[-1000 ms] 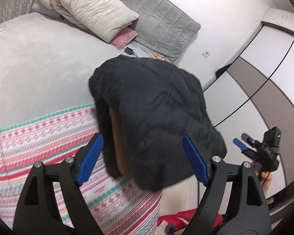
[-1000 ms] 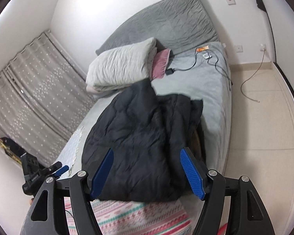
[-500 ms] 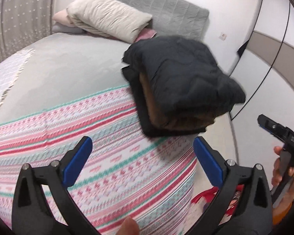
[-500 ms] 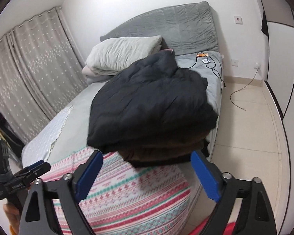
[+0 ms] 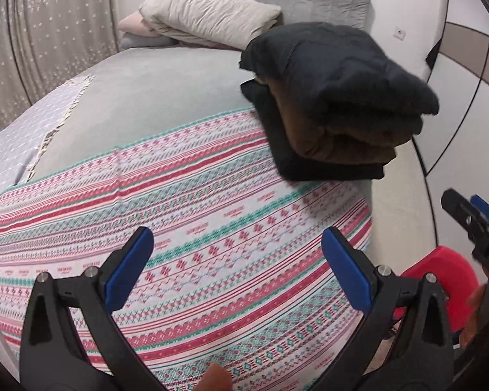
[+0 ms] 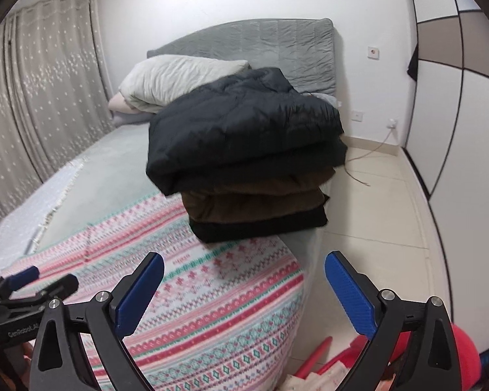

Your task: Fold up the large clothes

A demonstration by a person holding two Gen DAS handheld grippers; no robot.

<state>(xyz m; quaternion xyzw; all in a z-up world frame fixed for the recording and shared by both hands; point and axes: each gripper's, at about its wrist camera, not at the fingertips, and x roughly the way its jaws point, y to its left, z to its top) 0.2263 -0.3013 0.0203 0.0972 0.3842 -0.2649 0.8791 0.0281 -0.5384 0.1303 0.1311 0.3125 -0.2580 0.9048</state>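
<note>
Curtain (image 6: 45,97) far left, grey with small white marks, behind the bed (image 5: 166,97). Pale fringed throw (image 5: 32,130) on the bed's left side, grey sheet in the middle, striped pink, teal and white blanket (image 5: 212,228) across the near end.

Left gripper (image 5: 236,260): jaws spread wide, nothing between them, only patterned blanket under the gap. Blue pads clear of any cloth. A fingertip shows at the bottom edge of the left wrist view.

Pillows (image 6: 179,78) stacked at the head of the bed against the grey quilted headboard (image 6: 277,49).

Folded clothes pile (image 6: 247,153): black padded jacket on top, brown layers under it, a black layer at the bottom. It sits on the bed's right edge, just past the blanket's far border, well apart from both grippers. Top jacket overhangs the layers below.

Right gripper (image 6: 244,280): jaws wide and opening, nothing between them, pointed toward the pile with blanket and bed edge below.

Red item (image 5: 440,280) on the floor, lower right; can't tell what it is. Wardrobe (image 6: 466,97) with white and taupe panels on the right wall.
</note>
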